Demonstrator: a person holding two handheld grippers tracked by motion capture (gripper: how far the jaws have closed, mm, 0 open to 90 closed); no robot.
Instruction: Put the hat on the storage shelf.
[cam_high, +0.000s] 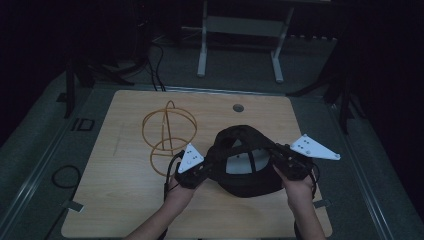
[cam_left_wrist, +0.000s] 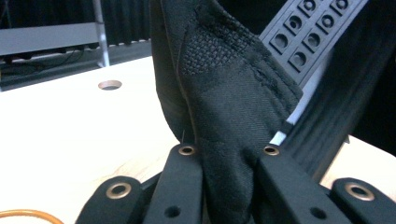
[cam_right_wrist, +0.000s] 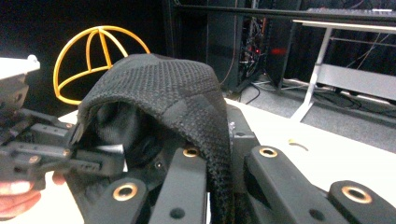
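High view: both grippers hold a black cap (cam_high: 247, 160) above the wooden worktop (cam_high: 125, 185). Left gripper (cam_high: 207, 167) fingers pinch its left edge, right gripper (cam_high: 280, 157) fingers its right (a yellow wire frame (cam_high: 167, 132) stands behind-left).

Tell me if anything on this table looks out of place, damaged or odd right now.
Nothing looks damaged or spilled. The black cap is held up off the wooden table, pinched on either side by the left gripper and right gripper. The yellow wire stand stands bare behind the left gripper, apart from the cap.
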